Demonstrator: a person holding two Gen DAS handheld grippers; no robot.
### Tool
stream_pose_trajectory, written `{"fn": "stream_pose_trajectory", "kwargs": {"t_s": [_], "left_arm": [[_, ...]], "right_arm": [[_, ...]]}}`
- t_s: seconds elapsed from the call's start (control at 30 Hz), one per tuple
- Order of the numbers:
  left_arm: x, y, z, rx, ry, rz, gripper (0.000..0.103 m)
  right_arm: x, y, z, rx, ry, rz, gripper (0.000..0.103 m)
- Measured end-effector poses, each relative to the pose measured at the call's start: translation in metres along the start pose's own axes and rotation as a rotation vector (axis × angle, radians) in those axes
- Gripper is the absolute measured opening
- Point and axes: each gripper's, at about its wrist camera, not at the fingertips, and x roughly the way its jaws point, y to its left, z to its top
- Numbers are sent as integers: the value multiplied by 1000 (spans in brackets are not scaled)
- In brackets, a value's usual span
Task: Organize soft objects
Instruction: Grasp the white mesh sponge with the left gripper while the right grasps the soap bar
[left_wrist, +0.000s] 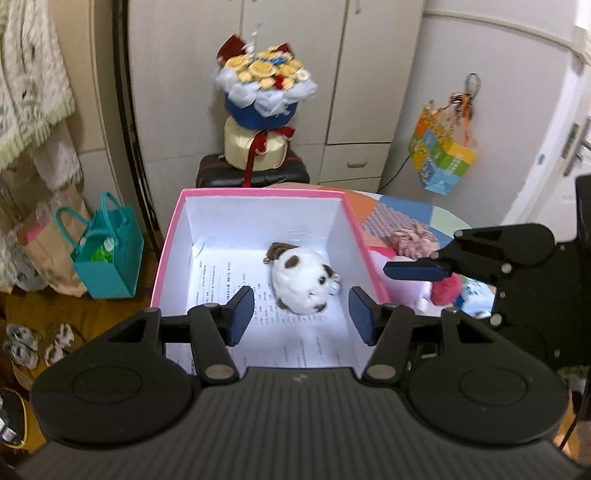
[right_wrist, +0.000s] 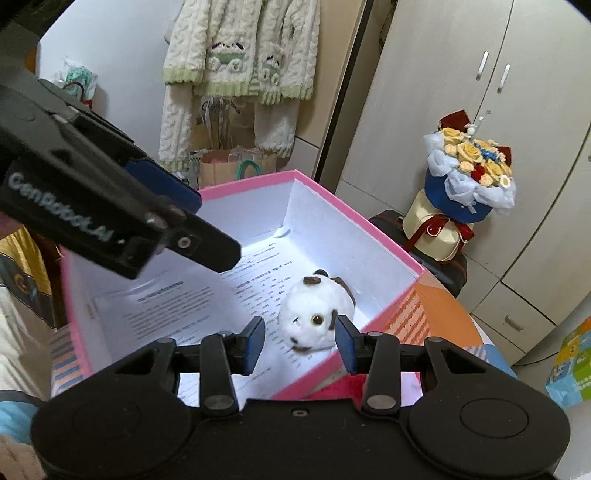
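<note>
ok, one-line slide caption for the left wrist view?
Left gripper open above pink box holding a white plush toy.

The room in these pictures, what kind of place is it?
Probably a bedroom at home: tall wardrobe doors, a knitted sweater hanging on the wall, and a flower bouquet behind the pink box.

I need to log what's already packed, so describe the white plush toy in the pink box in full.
The white plush toy is a small, round, fluffy animal with brown patches, brown ears, a glossy dark eye and what looks like a small bell. It lies on its side on printed paper sheets lining the floor of the pink box, nearer the box's right wall as the left wrist camera shows it. Nothing grips it; both grippers stand above it with open jaws.
</note>
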Motion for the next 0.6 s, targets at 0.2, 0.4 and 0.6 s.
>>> {"fn": "stream_pose_trajectory", "kwargs": {"t_s": [0.2, 0.4, 0.6], "left_arm": [[-40, -25, -12, 67, -36, -30, 61], [-71, -52, -24, 135, -52, -96, 68], [-82, -84, -41, 206, -62, -142, 79]], "right_arm": [[-42, 2, -12, 19, -30, 0, 48], [-91, -7, -34, 70, -74, 16, 56], [-136, -19, -73, 115, -131, -25, 66]]}}
